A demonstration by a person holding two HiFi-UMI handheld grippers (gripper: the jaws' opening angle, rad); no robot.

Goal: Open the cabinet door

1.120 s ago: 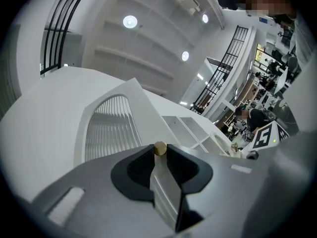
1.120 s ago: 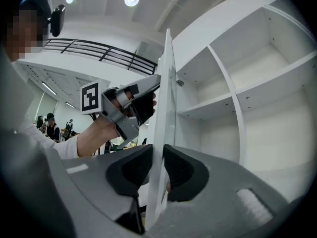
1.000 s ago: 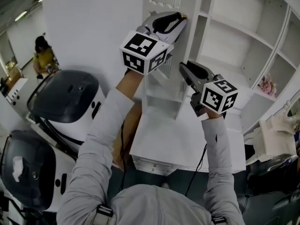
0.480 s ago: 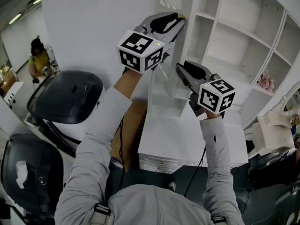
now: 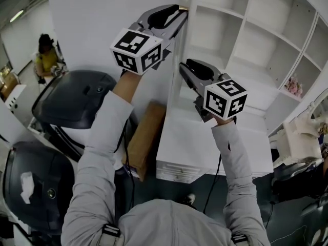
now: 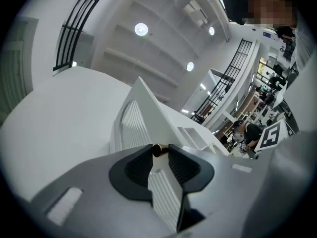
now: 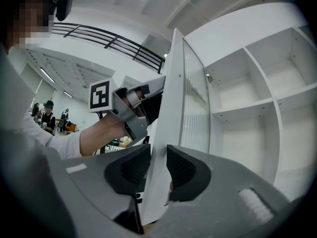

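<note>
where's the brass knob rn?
Left gripper view, centre: the brass knob sits at the cabinet door edge, between the jaws of the left tool, which have just been opening.

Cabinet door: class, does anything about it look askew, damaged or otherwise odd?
Nothing stands out. The cabinet door is swung open but looks straight and unbroken, its ribbed pane whole; the shelves inside look intact.

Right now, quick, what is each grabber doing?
Left gripper: clamped on the cabinet door edge, jaws just opening wider.
Right gripper: clamped on the cabinet door too, jaws just opening wider.
</note>
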